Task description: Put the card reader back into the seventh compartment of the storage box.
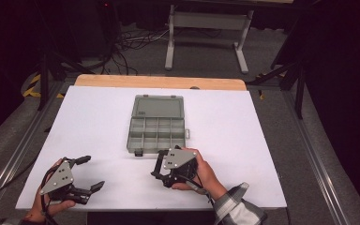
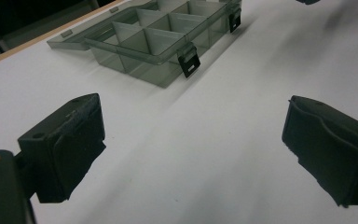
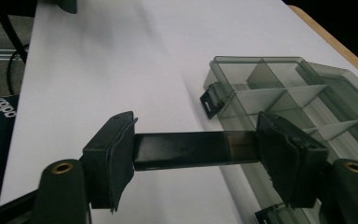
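Held a dark flat strip (image 3: 191,149) across the right claw (image 3: 196,151), clamped end to end between the two pads, just in front of the near edge of the open organizer box (image 1: 157,132). Judged as a divider piece for that box, though not possible to tell for sure. Lay with the long axis crosswise to the claw, one end against each pad, roughly level and raised off the white worktop (image 1: 98,122); in the right gripper view ran from left to right, with the right end nearest to the box's front corner. Not yet placed in any compartment; seen no loose content in the compartments. Judged the work as early or in the middle: strip picked and carried near to the box, insertion left to do. Stood open with the lid (image 1: 158,107) folded back flat on the far side, latches (image 2: 189,60) hanging on the front wall. Rested the left claw (image 1: 93,173) low at the near left corner of the worktop, well apart from the box, pads wide apart and nothing between them.
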A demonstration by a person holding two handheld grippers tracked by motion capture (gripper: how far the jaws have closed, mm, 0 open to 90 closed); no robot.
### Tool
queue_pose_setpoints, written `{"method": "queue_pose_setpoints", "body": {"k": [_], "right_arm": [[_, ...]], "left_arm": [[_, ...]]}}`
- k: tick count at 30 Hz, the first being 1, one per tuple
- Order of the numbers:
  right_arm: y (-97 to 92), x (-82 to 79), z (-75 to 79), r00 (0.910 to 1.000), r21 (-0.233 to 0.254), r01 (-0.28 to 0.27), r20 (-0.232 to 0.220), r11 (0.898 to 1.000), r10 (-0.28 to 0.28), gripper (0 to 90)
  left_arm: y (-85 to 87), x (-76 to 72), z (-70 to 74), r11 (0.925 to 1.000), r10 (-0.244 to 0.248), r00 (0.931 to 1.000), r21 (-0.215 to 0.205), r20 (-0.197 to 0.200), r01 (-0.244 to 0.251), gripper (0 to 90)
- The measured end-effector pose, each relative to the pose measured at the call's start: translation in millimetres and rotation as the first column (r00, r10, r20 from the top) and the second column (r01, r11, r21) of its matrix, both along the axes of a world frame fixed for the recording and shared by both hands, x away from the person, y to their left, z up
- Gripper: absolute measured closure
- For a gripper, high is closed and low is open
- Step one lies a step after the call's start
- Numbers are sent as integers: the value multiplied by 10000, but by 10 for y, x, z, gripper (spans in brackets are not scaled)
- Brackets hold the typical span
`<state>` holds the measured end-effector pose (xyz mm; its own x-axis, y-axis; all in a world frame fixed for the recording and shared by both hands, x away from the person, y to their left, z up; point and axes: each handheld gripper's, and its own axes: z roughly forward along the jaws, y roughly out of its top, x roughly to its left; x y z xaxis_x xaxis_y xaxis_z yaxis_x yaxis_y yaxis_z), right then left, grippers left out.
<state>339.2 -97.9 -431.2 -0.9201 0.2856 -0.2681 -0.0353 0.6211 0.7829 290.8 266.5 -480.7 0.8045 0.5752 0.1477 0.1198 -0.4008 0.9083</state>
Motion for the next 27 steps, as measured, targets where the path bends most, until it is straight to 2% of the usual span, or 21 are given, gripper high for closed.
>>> {"method": "queue_pose_setpoints", "body": {"k": [7,11,14,22,27], "right_arm": [[-28,87,43,9994,163,310,125,9994,-312,310],[-19,121,57,9990,39,366,240,9993,-366,310],[-21,172,75,9993,21,351,115,9994,-351,310],[-37,262,83,9982,-132,562,193,9983,-560,310],[-47,327,94,9965,-66,788,279,9969,-786,310]], "left_arm": [[-6,2,-7,10000,-48,10000,3,-22,48,67],[-4,-1,-5,10000,-20,10000,12,2,20,67],[4,-7,4,10000,-5,10000,-1,81,5,67],[14,4,4,10000,38,10000,-42,60,-37,68],[17,5,4,10000,54,10000,-55,57,-54,69]]}}
